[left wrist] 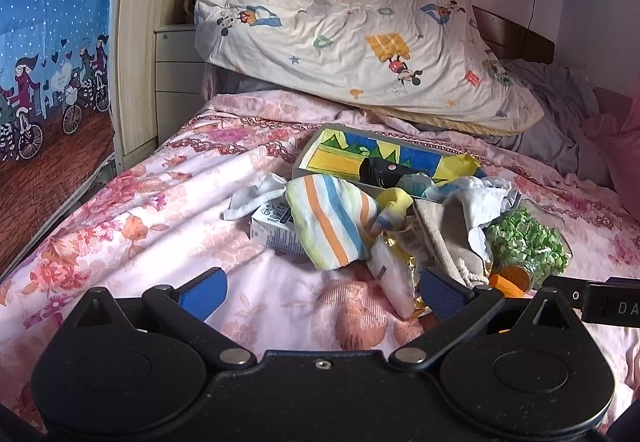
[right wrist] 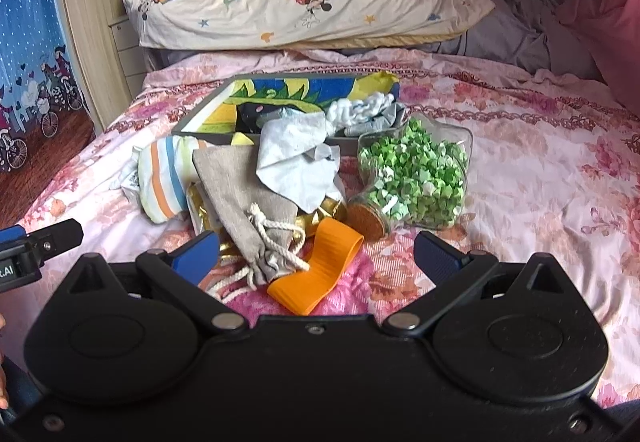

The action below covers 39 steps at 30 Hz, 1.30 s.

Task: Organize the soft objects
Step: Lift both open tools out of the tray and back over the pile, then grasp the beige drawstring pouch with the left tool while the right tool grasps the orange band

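Two grippers hover over a heap of soft things on the bed, jaws spread wide on both.
The right gripper [right wrist: 316,250] frames the linen drawstring pouch [right wrist: 244,198], its drawstring mouth pointing toward the camera; the left gripper [left wrist: 320,292] faces the striped sock [left wrist: 332,222], lying diagonally just ahead.

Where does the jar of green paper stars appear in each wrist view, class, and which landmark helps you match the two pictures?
Left wrist: jar of green paper stars lies far right, beside the beige drawstring pouch.
Right wrist: jar lies right of centre, on its side.
Shared landmark: the colourful box behind the pile.
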Available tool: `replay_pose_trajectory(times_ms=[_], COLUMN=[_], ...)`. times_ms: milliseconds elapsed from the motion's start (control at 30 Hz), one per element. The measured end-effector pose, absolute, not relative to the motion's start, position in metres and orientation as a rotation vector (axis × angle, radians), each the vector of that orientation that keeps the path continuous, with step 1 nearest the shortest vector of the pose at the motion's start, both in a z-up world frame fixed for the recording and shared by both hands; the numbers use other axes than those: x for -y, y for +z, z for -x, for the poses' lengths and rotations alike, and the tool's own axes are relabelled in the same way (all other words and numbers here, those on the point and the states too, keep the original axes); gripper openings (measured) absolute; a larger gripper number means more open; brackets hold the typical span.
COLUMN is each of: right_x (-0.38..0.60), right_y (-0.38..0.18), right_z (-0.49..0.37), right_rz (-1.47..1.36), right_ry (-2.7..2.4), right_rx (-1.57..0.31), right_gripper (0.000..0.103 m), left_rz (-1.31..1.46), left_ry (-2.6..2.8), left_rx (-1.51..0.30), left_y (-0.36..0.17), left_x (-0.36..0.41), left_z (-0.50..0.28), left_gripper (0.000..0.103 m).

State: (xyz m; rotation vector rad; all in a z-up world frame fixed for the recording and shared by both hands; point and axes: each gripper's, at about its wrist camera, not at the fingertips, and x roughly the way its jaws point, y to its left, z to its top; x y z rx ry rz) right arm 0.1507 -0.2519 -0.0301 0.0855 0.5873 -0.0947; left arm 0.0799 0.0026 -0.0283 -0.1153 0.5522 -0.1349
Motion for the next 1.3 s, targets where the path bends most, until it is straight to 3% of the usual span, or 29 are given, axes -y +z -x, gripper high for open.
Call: replay_pose_trajectory(times_ms=[1300], right_x=[0.272], right_y=[-0.042], right_z=[-0.173], right_rz=[-0.166], right_ry=[-0.033], right_rx=[-0.734], right_gripper=[0.102], left_rz=[0.210], left_ry=[-0.149], left_rx=[-0.726], left_y=[-0.035], left_x=[-0.005], left_z=[-0.098], left_gripper=[0.102])
